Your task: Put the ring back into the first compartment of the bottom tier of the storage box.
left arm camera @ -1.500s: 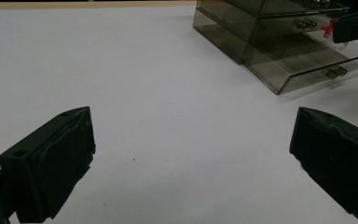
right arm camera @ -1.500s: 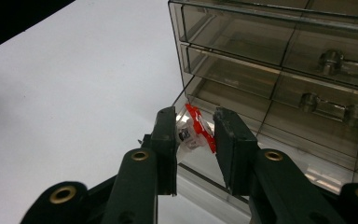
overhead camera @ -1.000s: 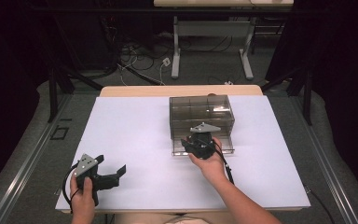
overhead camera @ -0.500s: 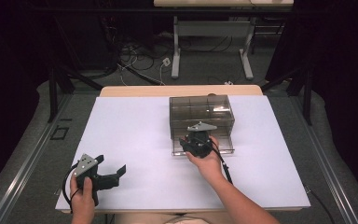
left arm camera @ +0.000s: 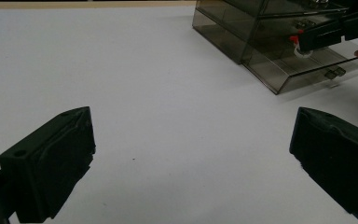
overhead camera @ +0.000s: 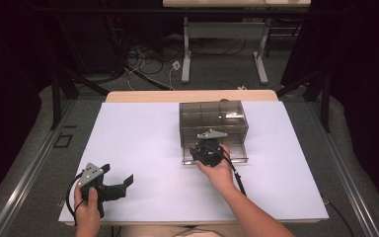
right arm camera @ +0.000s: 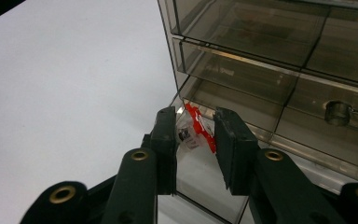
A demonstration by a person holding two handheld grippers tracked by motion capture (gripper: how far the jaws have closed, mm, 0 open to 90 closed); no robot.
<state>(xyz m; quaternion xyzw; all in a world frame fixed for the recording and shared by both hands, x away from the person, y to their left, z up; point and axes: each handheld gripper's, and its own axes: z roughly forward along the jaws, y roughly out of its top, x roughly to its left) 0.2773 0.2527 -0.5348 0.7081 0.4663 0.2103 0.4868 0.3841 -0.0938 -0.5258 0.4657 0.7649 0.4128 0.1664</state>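
On the white table top (overhead camera: 143, 143) we see a smoky clear plastic drawer cabinet (overhead camera: 212, 118) standing toward the far middle, with its bottom drawer (overhead camera: 237, 157) pulled out toward the person. Our right gripper (overhead camera: 203, 150) sits at the front of that open drawer, held by the right hand (overhead camera: 220, 168), with a black cable trailing back along the forearm. Looking along this gripper's jaws in the right gripper view, we find them nearly closed on a small object with a red and white label (right arm camera: 195, 128), pinched between the two black pads just above the open drawer (right arm camera: 214, 186). We cannot tell what the small object is. In the left gripper view the same red and white item (left arm camera: 298, 45) shows at the tip of the far gripper, over the drawer.

Our left gripper (overhead camera: 121, 183) rests low over the near left part of the table, well apart from the cabinet, held by the left hand (overhead camera: 88, 210). Its jaws stand wide apart and hold nothing, with bare white table between them.
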